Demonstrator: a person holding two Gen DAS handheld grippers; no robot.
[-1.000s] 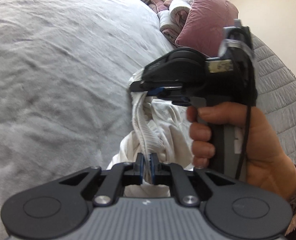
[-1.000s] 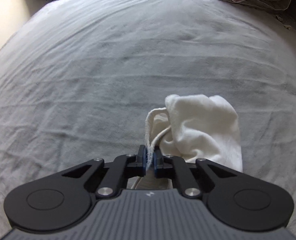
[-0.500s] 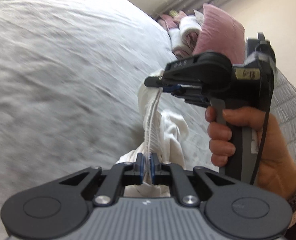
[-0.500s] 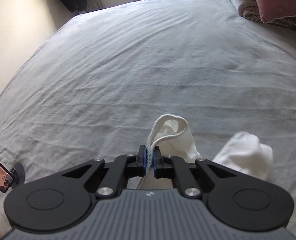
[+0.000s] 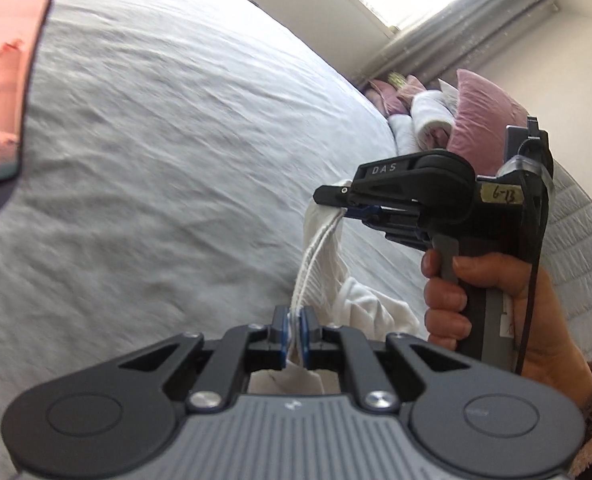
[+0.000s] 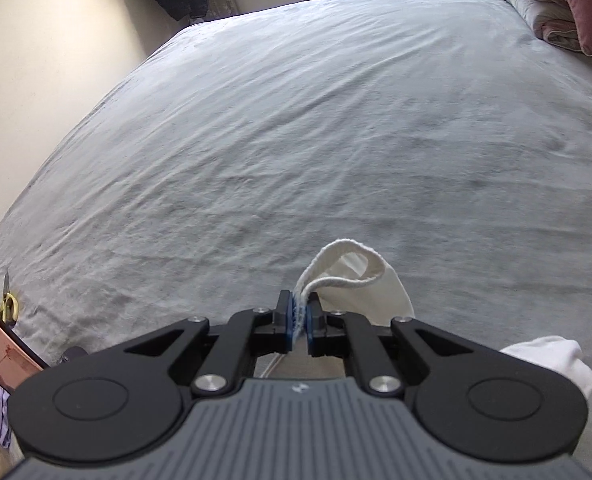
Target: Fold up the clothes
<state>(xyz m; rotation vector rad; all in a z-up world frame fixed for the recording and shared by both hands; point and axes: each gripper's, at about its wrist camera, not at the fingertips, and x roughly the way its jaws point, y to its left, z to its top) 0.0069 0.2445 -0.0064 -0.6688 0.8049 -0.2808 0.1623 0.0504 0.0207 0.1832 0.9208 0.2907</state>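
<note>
Two claws clamped on white garment (image 5: 319, 248)

left wrist view: rides close behind the left hand-held gripper (image 5: 294, 330), angled down across the bed (image 5: 156, 160) toward the pillows (image 5: 483, 116).
right wrist view: close behind the right hand-held gripper (image 6: 300, 322), tilted down over the bed toward the far wall.
shared: bed, pillows, white garment (image 6: 359, 280).

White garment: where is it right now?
The white garment hangs above the grey bedspread, its ribbed edge stretched between the left gripper and right gripper.
</note>
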